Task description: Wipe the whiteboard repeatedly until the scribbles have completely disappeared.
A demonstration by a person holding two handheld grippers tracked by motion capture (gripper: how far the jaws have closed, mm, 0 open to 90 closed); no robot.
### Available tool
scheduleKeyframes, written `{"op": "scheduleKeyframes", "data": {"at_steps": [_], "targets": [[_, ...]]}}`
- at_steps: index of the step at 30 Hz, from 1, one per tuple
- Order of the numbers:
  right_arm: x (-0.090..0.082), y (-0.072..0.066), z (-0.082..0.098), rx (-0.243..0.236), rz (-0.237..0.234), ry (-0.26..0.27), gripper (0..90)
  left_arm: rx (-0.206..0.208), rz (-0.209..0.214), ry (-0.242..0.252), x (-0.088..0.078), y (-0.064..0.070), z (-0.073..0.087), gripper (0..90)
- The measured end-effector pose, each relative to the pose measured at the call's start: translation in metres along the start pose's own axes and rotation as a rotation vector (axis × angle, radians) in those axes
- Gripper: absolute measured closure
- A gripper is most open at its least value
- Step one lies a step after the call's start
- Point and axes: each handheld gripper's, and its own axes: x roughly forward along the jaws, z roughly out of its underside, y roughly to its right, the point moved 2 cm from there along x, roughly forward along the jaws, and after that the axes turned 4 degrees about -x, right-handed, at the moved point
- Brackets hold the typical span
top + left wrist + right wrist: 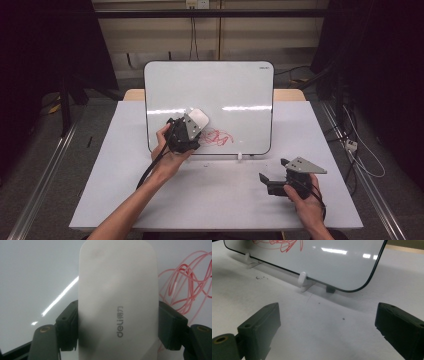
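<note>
A whiteboard [240, 90] stands upright on the white table [215, 195], with a red scribble [218, 137] low on its face. My left gripper [192, 125] is shut on a white eraser [198, 119] held against the board just left of the scribble. Seen from the left gripper view, the eraser [117, 302] marked "deli" sits between both pads, with the red scribble [187, 285] to its right. My right gripper [272, 172] rests on the table at the front right, its jaws wide apart with nothing between them; the right gripper view has the board's lower edge [317, 281] ahead.
Small white clip feet [302, 281] hold the board's bottom edge. A dark stub [330, 289] sits under the board near its corner. Cables [360, 150] lie on the floor to the right of the table.
</note>
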Motion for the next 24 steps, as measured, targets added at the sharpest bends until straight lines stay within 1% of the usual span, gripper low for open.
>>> {"op": "scheduleKeyframes", "data": {"at_steps": [1,2,4,5,6,7,9,10,11,12,13,14,16,17,18,19,22,24], "targets": [[0.0,0.0,0.0,0.001,0.001,0.0,6.1,0.006,0.003,-0.002,-0.001,-0.001,0.0,29.8],[0.0,0.0,0.0,0.001,0.001,0.0,6.1,0.001,0.011,0.0,-0.001,-0.001,0.0,29.8],[0.0,0.001,0.0,0.003,0.002,0.0,6.1,0.006,0.004,-0.004,-0.001,-0.001,0.0,29.9],[0.0,0.001,0.0,0.002,0.002,0.0,6.1,0.001,0.0,-0.003,-0.001,-0.001,0.0,29.9],[0.0,0.0,0.0,0.002,0.001,0.0,6.2,0.001,0.011,-0.011,-0.002,-0.001,0.0,29.9],[0.0,0.0,0.0,-0.001,0.0,-0.001,6.1,0.0,-0.003,-0.002,-0.002,0.0,0.0,30.0],[0.0,0.0,0.0,-0.002,0.0,-0.002,6.1,0.003,-0.006,-0.004,-0.002,0.0,0.0,30.0],[0.001,0.0,0.0,-0.001,0.0,-0.002,6.1,0.006,-0.006,-0.012,-0.002,0.0,-0.001,30.3],[0.001,0.0,0.0,-0.001,0.0,-0.002,6.1,0.001,-0.01,-0.01,-0.001,0.002,-0.001,30.3],[0.001,0.0,0.0,-0.003,0.0,-0.003,6.1,0.016,-0.008,-0.023,-0.002,0.002,-0.002,30.6],[0.001,0.0,0.0,-0.001,0.0,-0.002,6.1,0.018,-0.019,-0.022,-0.001,0.003,-0.002,30.6],[0.001,0.0,0.0,-0.001,0.0,-0.002,6.1,0.012,-0.018,-0.018,-0.001,0.004,-0.002,30.6],[0.001,0.0,0.0,-0.003,0.0,-0.003,6.1,0.034,-0.021,-0.016,0.0,0.008,-0.003,30.6],[0.001,-0.001,-0.001,-0.005,0.0,-0.003,6.1,0.037,-0.023,-0.026,-0.001,0.01,-0.004,30.7],[0.001,-0.001,-0.001,-0.006,-0.002,-0.003,6.1,0.02,-0.025,-0.016,0.001,0.011,-0.003,30.7],[0.001,-0.001,-0.001,-0.006,-0.002,-0.003,6.1,0.026,-0.017,-0.031,0.0,0.012,-0.004,30.7],[0.002,-0.001,-0.001,-0.009,-0.003,-0.004,6.1,0.034,-0.026,-0.018,0.001,0.013,-0.004,30.7],[0.001,-0.001,-0.001,-0.007,-0.002,-0.003,6.2,0.038,-0.016,-0.027,0.001,0.015,-0.004,30.7]]}}
